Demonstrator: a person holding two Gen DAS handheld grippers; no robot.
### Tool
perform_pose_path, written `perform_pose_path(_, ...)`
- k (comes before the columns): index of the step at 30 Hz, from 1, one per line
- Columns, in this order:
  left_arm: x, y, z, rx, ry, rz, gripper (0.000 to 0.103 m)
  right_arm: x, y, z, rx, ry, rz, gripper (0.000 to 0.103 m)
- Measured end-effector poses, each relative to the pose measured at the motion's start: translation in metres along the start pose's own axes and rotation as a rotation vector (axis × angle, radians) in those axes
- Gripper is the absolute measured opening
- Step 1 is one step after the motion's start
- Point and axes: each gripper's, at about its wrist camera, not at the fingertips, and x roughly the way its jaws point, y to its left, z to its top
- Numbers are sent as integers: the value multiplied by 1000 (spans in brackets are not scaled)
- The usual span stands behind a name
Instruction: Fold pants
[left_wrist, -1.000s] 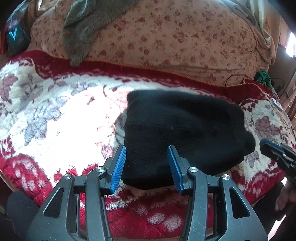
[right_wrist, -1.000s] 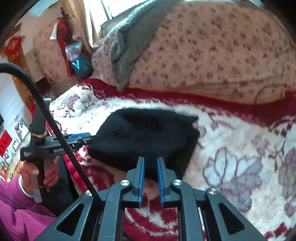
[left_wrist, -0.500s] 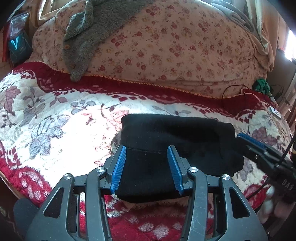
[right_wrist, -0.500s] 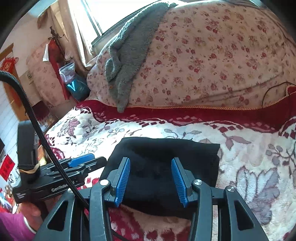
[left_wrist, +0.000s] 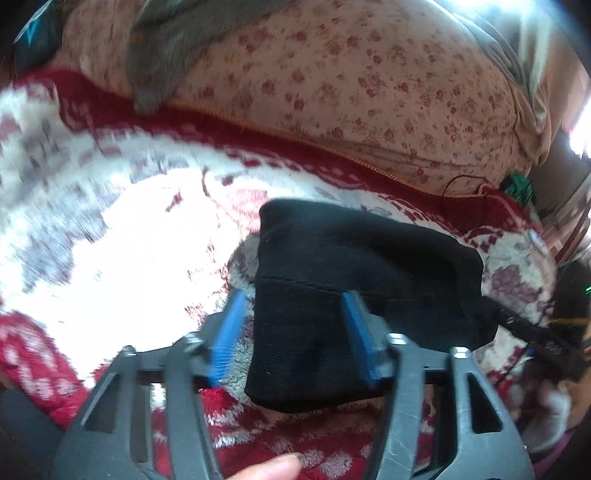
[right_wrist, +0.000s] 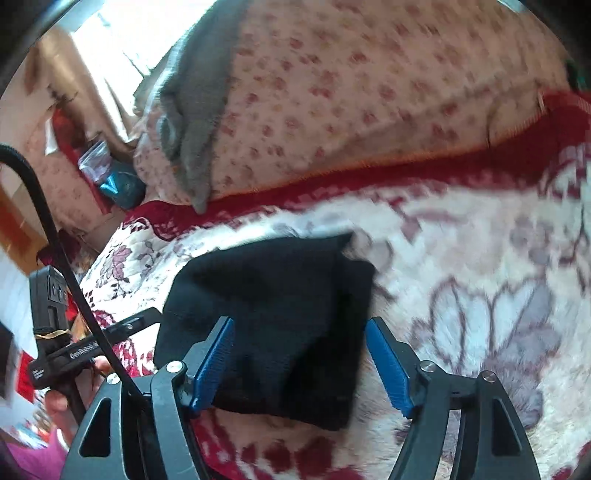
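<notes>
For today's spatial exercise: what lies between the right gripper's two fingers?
The folded black pants, lying on the blanket, fill the gap of the open right gripper; the right wrist view shows it.

A red and white flowered blanket (left_wrist: 110, 229) is spread across the bed. Behind it, a large quilt (left_wrist: 369, 85) printed with small red flowers is heaped, edged by an orange trim. A grey fleece garment (right_wrist: 199, 110) is draped over the quilt, its end hanging down to the blanket's red border. A thin black cable (left_wrist: 458, 184) is seen at the right end of the quilt, beside something green (left_wrist: 519, 186). A teal bag (right_wrist: 118, 184) is seen past the bed.
</notes>
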Motion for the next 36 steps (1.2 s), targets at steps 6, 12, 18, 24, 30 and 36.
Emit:
perform_pose_path(6, 18, 25, 3, -90, 32, -110, 73, 28, -34, -4, 143, 55, 163, 77)
perform_pose_path(12, 38, 14, 3, -48, 54, -173, 91, 39, -28, 2, 100, 70, 208, 72)
perform_pose_path(18, 42, -14, 1, 66, 21, -127, 61, 41, -15, 2, 45, 46, 221, 49)
perform_pose_path(24, 17, -7, 16, 55, -21, -136, 33, 26, 10, 18, -21, 10, 228, 42)
perform_pose_path(30, -30, 31, 39, 20, -131, -80, 33, 39, 63, 38, -97, 6, 295, 41)
perform_pose_path(36, -65, 88, 53, -22, -185, 18, 33, 87, 125, 54, -155, 40, 381, 41)
